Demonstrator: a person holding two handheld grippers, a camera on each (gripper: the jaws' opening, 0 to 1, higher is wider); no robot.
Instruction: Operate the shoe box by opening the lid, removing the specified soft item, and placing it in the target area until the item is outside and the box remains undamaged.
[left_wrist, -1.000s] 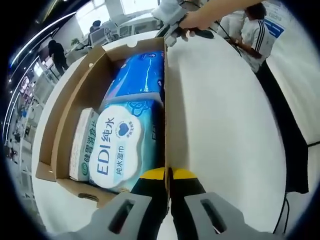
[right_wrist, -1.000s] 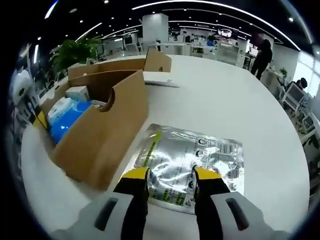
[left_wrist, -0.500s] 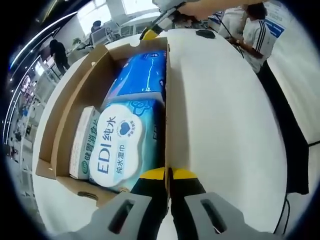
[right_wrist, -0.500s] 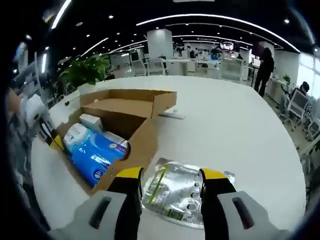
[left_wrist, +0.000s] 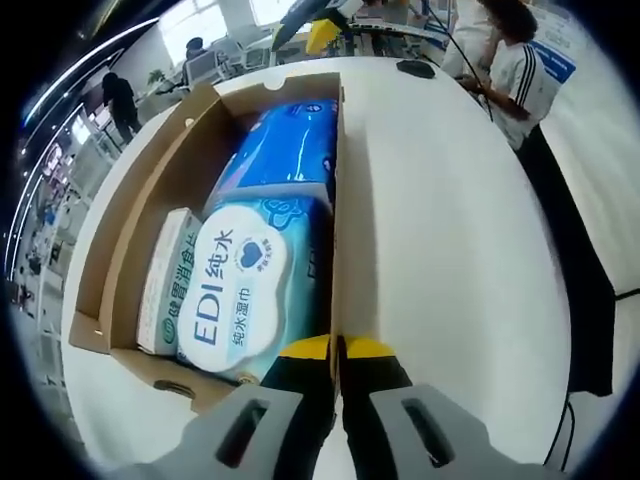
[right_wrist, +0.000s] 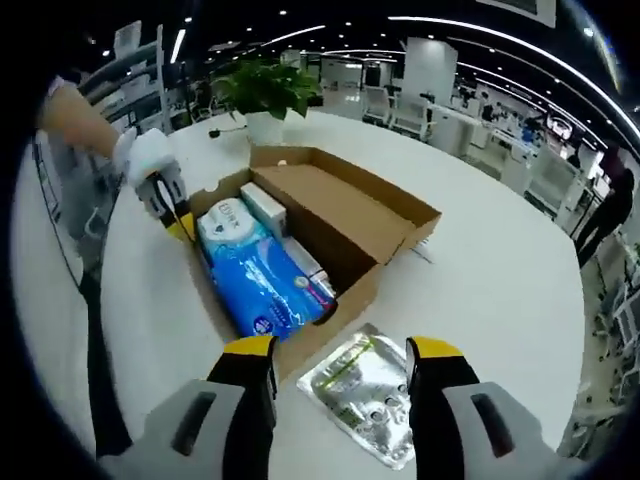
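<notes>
An open cardboard shoe box (left_wrist: 150, 200) lies on the white table, its lid (right_wrist: 345, 205) folded back. Inside it are a white EDI wipes pack (left_wrist: 235, 290), a blue soft pack (left_wrist: 280, 145) and a small white-and-green carton (left_wrist: 165, 290). My left gripper (left_wrist: 337, 347) is shut on the box's near wall edge; in the right gripper view it sits at the box's far end (right_wrist: 178, 222) under a gloved hand. My right gripper (right_wrist: 340, 355) is open, held high above the table. A silver foil pouch (right_wrist: 365, 395) lies flat outside the box, below and between its jaws.
The round white table (left_wrist: 450, 250) has wide bare room right of the box. A potted plant (right_wrist: 265, 90) stands at its far edge. A small black object (left_wrist: 413, 68) lies near a seated person (left_wrist: 510, 60). Office desks surround the table.
My right gripper has lifted up and back from the silver pouch, so its view now looks down on the whole box. My left gripper has kept its hold on the box wall.
</notes>
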